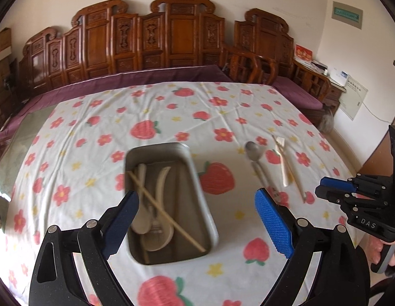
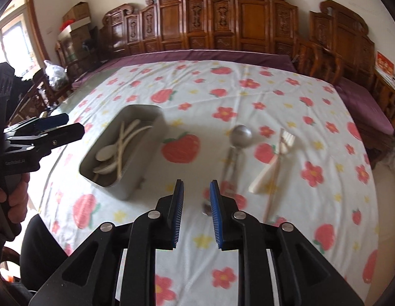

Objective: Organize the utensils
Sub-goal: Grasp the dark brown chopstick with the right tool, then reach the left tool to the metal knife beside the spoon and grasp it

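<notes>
Utensils in tray: pale spoons [image 1: 146, 219] and one chopstick [image 1: 167, 211] lie crossed inside the metal tray [image 1: 195, 178].
Tray position: on the bench's strawberry-print cloth [image 1: 95, 117], left of the loose pieces.
Utensils outside: metal spoon [image 2: 239, 137], pale fork [image 2: 279, 158] and another chopstick [image 2: 272, 178] lie on the cloth to the right of the tray; fork and chopstick overlap.
Left gripper [image 1: 197, 219]: over the tray's near end, jaws spread wide, nothing between the pads.
Right gripper [image 2: 196, 214]: over bare cloth between the tray and the metal spoon, jaws parted by a narrow gap, nothing held.
Image quality: bench contents motion-blurred.
</notes>
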A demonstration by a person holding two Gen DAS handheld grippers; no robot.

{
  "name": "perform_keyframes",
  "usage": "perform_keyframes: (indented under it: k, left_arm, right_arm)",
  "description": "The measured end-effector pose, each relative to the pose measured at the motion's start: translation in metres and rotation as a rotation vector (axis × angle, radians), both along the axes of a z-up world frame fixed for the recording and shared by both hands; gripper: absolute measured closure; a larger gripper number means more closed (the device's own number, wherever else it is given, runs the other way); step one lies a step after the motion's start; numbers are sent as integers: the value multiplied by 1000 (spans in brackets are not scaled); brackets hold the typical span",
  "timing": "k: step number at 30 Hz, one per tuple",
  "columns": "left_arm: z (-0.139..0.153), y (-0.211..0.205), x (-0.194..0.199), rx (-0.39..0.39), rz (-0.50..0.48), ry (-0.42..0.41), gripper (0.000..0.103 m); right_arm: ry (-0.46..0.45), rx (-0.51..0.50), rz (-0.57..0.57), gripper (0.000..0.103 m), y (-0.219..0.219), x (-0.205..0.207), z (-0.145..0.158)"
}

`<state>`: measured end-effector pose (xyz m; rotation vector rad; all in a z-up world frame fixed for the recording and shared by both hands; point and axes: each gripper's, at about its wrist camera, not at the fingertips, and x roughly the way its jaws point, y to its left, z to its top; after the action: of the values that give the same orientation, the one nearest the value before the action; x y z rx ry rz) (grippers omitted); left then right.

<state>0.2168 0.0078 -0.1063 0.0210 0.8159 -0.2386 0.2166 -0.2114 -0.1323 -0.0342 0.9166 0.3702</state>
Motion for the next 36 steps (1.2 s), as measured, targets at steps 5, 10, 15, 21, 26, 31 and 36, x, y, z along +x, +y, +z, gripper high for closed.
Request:
perform_keyframes:
  k: [5,10,15,21,26,31,36]
  left_arm:
    - [-9,-27,4,6,-36,18,14]
    - [-21,-49,6,19,-61,43,14]
    - [-35,-68,6,31,-83,74,14]
    - [-51,-80,4,40,-91,113,14]
    - [-62,-85,5,47,-92,138,14]
    - [-70,-90,6,49,-95,161,14]
    - [-79,-99,8,48,-98,185,14]
  right_arm:
    - [34,-18,-46,80,-28,6,-19]
    - [74,-47,-71,80,-43,21,-43]
    - [123,-56,-101,80,-55,46,-72]
    - [158,-95,-117,80,-57,78,-99]
    - [191,-95,-161,80,-61,93,-114]
    - [178,-120,-175,96,-64,90,-115]
    - [191,-110,-195,97,-75,73,-112]
